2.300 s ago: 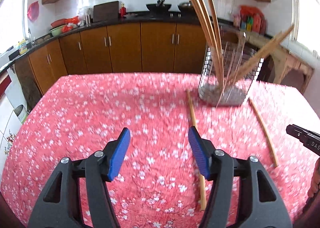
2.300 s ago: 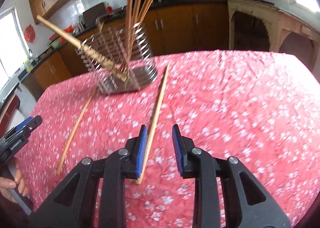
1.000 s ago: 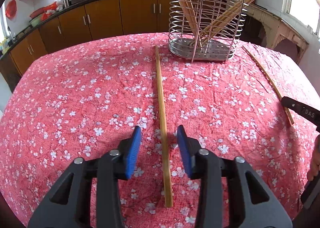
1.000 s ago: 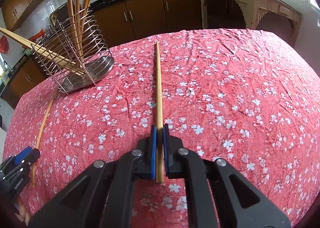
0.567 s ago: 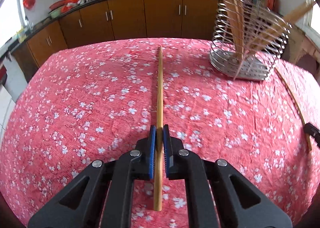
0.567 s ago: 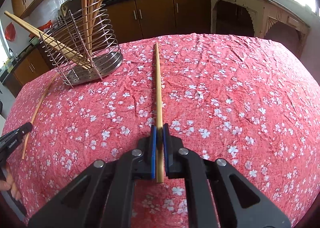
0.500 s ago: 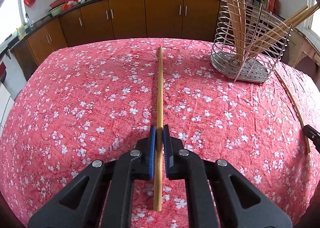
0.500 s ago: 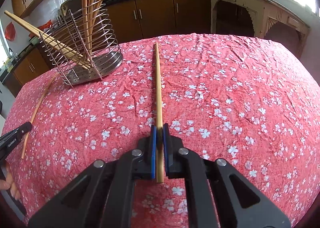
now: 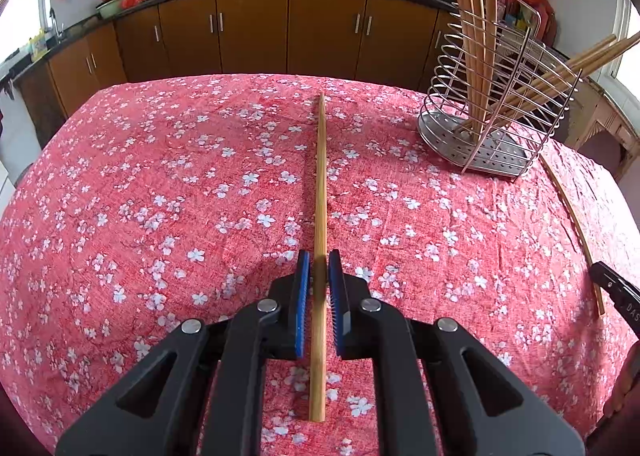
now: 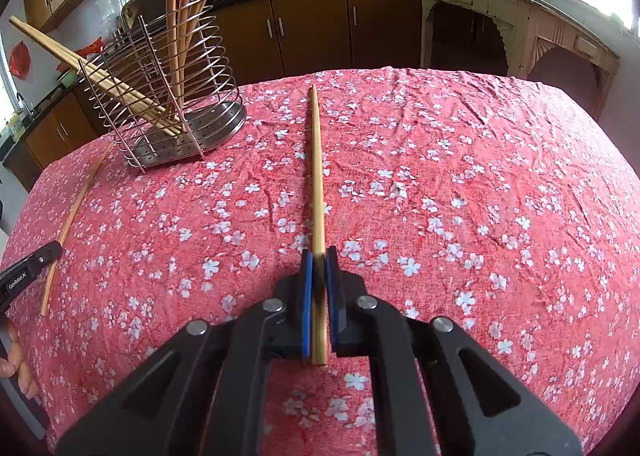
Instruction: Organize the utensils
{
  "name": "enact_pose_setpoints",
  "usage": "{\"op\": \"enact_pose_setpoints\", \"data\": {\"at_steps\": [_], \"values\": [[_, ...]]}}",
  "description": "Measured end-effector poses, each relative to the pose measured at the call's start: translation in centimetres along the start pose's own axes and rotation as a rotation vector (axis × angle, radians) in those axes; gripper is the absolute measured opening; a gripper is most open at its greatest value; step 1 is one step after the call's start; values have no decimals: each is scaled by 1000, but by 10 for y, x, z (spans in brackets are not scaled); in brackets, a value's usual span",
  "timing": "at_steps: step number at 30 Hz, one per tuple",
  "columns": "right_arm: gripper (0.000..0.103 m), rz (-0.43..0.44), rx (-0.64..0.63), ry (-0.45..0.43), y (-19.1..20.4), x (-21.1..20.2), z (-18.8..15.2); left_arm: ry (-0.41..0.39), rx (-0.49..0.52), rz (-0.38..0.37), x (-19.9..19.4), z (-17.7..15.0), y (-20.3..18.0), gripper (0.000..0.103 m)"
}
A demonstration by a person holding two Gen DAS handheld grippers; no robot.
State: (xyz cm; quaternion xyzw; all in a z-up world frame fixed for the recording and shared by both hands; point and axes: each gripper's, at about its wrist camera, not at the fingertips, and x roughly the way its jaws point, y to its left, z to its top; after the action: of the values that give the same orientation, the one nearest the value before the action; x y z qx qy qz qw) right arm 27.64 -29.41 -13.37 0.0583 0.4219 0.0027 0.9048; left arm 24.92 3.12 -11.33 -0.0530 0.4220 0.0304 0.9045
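Note:
My left gripper (image 9: 319,262) is shut on a long bamboo chopstick (image 9: 320,176) that points away over the red floral tablecloth (image 9: 160,196). My right gripper (image 10: 319,256) is shut on another bamboo chopstick (image 10: 316,160), also pointing away. A wire utensil holder (image 9: 488,112) with several chopsticks stands at the back right in the left wrist view and at the back left in the right wrist view (image 10: 176,104). In each view the other hand's chopstick shows beside the holder, in the left wrist view (image 9: 572,224) and in the right wrist view (image 10: 74,216).
Brown kitchen cabinets (image 9: 252,32) and a dark counter with woks run behind the table. A pale wooden side table (image 10: 520,24) stands at the right. The other gripper's tip shows at each view's edge, in the left wrist view (image 9: 616,292) and in the right wrist view (image 10: 28,268).
Both grippers stay shut on their chopsticks. The left view has risen slightly and the holder sits a little further right. The right gripper has barely moved.

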Motion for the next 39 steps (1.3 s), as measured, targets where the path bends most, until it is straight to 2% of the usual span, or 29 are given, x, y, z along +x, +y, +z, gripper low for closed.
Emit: {"op": "enact_pose_setpoints", "data": {"at_steps": [9, 16, 20, 22, 24, 27, 28, 30, 34, 39], "values": [[8, 0, 0, 0, 1, 0, 0, -2, -31, -35, -2, 0, 5, 10], [8, -3, -3, 1, 0, 0, 0, 1, -4, -4, -1, 1, -2, 11], [8, 0, -12, 3, 1, 0, 0, 4, 47, 5, -1, 0, -13, 24], [8, -4, -20, 3, 2, -2, -2, 8, 88, 30, -2, -4, -21, 28], [8, -1, -21, 3, 2, -4, -3, 8, 94, 43, -3, -6, -24, 28], [8, 1, -19, 2, 3, -4, -4, 7, 83, 40, -5, -9, -24, 23], [8, 7, -17, 1, 2, -5, -4, 7, 80, 45, -6, -10, -23, 15], [8, 31, -5, -4, 0, -6, -4, 7, 78, 46, -8, -11, -22, 8], [8, 47, 5, -66, -3, -27, -2, 26, 52, 12, -19, -19, -16, 7], [8, 67, 11, -171, -6, -65, 7, -17, 5, -62, -47, -21, -5, 7]]}}
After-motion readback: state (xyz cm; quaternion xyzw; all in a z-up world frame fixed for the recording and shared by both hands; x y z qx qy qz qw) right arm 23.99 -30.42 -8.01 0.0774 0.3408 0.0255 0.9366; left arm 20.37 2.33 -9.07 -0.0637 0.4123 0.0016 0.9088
